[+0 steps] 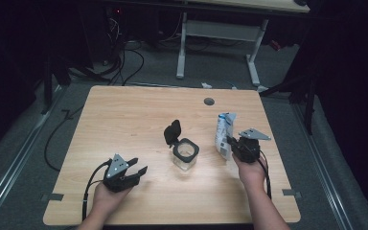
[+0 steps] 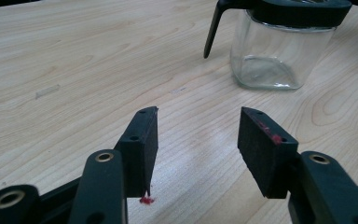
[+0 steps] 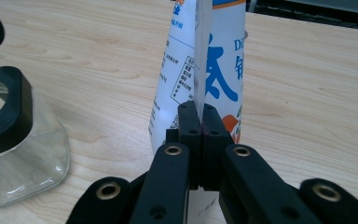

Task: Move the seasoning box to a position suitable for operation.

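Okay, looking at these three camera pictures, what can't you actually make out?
- Clear glass jar with black flip lid: its top is cut off by the left gripper view's upper edge.
- White and blue printed pouch: its lower part is hidden behind the right gripper, and its top is cut off.
- Pouch print: too small in the high view.
- Room beyond the wooden table: too dark.

White-and-blue printed pouch (image 1: 224, 132) stands upright at four o'clock on the table, pinched at its flat seam; clear square glass jar (image 1: 185, 154) sits dead centre, black hinged lid (image 1: 172, 132) flipped open
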